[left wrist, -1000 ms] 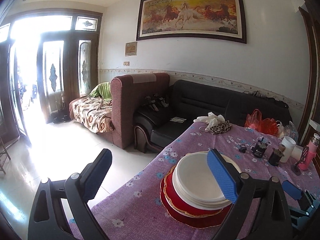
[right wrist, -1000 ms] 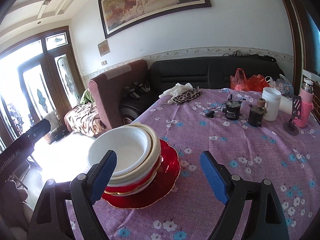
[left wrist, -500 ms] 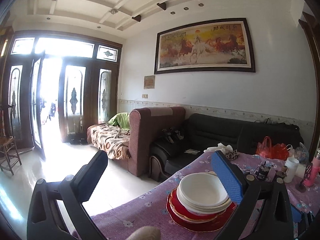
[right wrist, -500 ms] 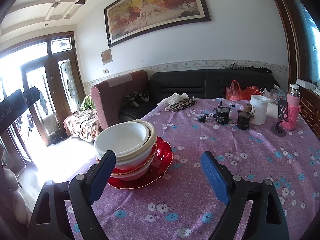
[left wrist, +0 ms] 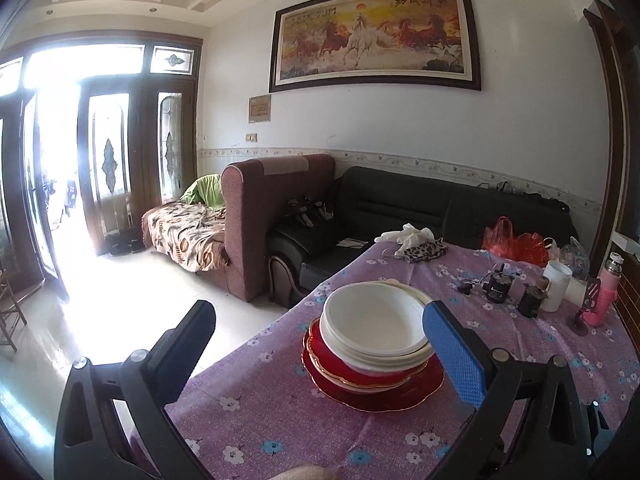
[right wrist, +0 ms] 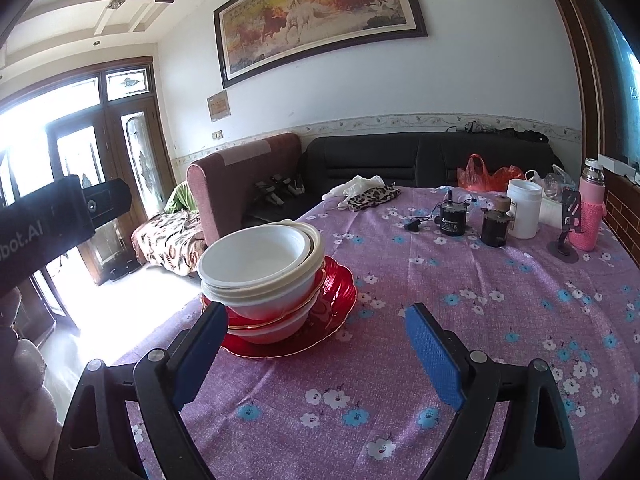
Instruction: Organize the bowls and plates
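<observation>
Sitting on the purple floral tablecloth [right wrist: 460,320], near its left edge, the stack of white bowls [right wrist: 260,268] rests on a red plate [right wrist: 336,300]. Right gripper [right wrist: 316,356]: jaws wide, empty, stack just ahead, left of centre. Left gripper [left wrist: 320,352]: jaws wide, empty, stack ahead; its right blue pad [left wrist: 454,354] overlaps the plate's edge. Count of nested bowls unclear.

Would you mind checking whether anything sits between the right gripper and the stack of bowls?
Nothing visible does. The right gripper is open, with only bare tablecloth between it and the stack of bowls on the red plate, just ahead to the left.
</observation>
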Demonstrator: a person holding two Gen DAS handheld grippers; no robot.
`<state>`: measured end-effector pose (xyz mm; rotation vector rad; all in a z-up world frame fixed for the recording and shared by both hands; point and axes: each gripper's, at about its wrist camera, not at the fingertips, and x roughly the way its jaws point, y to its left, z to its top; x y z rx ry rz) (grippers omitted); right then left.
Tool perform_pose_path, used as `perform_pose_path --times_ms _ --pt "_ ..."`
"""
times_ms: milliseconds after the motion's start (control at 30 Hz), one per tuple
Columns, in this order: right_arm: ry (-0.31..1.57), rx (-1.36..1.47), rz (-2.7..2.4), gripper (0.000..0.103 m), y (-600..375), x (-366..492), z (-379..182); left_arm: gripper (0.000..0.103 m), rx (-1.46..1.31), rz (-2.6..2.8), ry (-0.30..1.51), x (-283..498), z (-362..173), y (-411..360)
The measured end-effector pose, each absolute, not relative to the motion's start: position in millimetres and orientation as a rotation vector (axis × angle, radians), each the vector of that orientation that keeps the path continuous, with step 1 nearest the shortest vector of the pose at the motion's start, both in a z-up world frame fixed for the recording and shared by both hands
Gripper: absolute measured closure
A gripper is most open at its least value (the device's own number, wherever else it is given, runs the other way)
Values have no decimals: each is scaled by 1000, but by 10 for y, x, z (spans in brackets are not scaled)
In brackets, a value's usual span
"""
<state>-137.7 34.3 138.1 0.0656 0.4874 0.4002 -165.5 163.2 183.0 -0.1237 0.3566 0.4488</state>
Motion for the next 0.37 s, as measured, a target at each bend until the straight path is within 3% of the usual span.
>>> perform_pose_path --times_ms 367 --pt "530 4 430 10 685 -1357 1182 0 -197 463 448 -1508 1556 1964"
